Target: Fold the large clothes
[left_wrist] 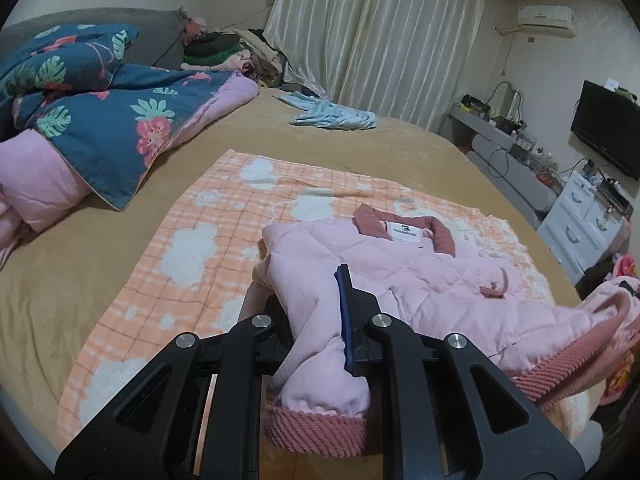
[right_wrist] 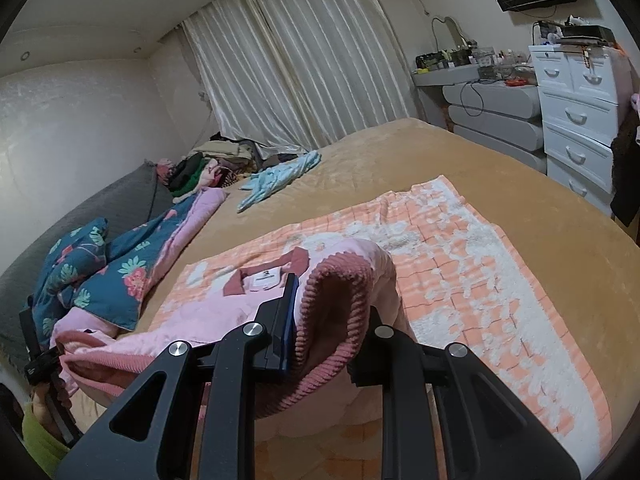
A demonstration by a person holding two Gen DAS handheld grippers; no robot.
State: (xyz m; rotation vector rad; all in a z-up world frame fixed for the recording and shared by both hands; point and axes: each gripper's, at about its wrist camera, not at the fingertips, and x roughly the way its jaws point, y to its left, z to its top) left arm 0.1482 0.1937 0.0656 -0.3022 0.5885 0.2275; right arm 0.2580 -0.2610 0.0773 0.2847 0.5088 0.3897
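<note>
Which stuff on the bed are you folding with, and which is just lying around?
For the job:
- quilted pink jacket with ribbed dusty-rose cuffs
- left gripper, jaws shut on one sleeve
- right gripper, jaws shut on a ribbed edge
- orange checked blanket with white clouds, under the jacket

Just lying about:
- navy floral quilt
- crumpled light blue garment
- heap of clothes by the curtain

From just behind each tool we look low along its fingers across the bed (left_wrist: 100,280), the left view facing the curtain (left_wrist: 380,40) and quilt (left_wrist: 100,128), the right view angled toward the white drawers (right_wrist: 576,120), both sharing the pink jacket (left_wrist: 420,280) close up.
</note>
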